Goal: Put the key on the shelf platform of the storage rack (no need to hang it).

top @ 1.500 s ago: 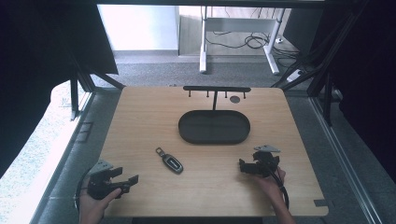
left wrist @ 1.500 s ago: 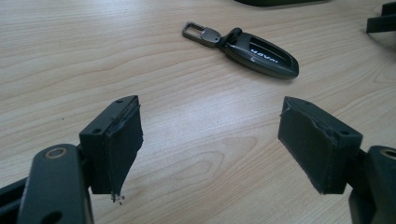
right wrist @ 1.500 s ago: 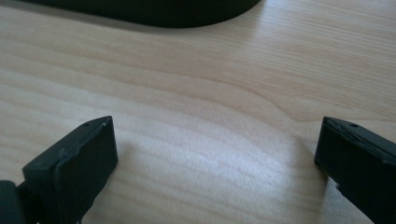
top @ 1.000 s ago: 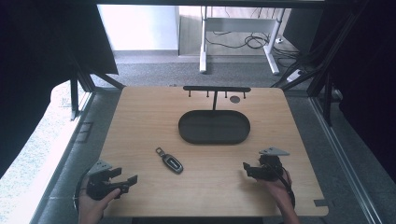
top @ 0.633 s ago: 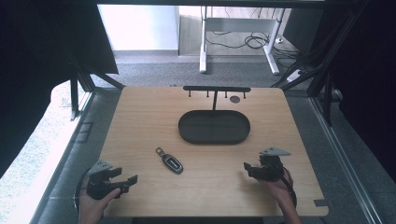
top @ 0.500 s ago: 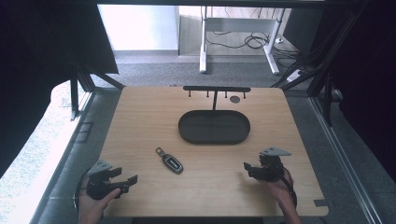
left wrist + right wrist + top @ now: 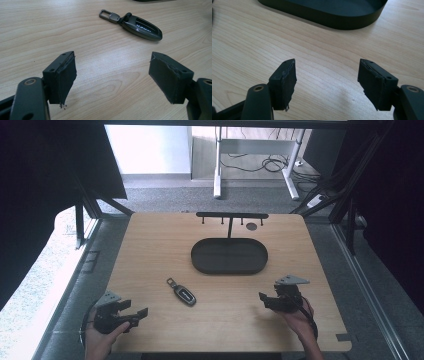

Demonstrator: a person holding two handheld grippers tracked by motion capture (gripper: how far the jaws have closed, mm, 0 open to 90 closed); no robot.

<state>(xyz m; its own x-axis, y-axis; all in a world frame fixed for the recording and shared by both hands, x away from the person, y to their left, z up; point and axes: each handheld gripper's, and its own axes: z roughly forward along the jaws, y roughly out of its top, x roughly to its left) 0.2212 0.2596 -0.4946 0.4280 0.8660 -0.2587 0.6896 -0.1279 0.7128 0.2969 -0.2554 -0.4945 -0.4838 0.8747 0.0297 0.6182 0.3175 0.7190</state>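
High view: the left tongs (image 7: 136,316) rest at the counter's (image 7: 150,245) seven o'clock, jaws wide and empty. The key fob (image 7: 182,292) lies just off at their one o'clock. The right tongs (image 7: 264,300), perhaps half-open, have been closing on nothing; the tray (image 7: 229,256) sits at eleven o'clock.

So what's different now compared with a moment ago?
The right gripper drifted slightly toward the person, and its jaws have just been closing, with nothing between them. The left gripper, the car key and the black tray stayed put.
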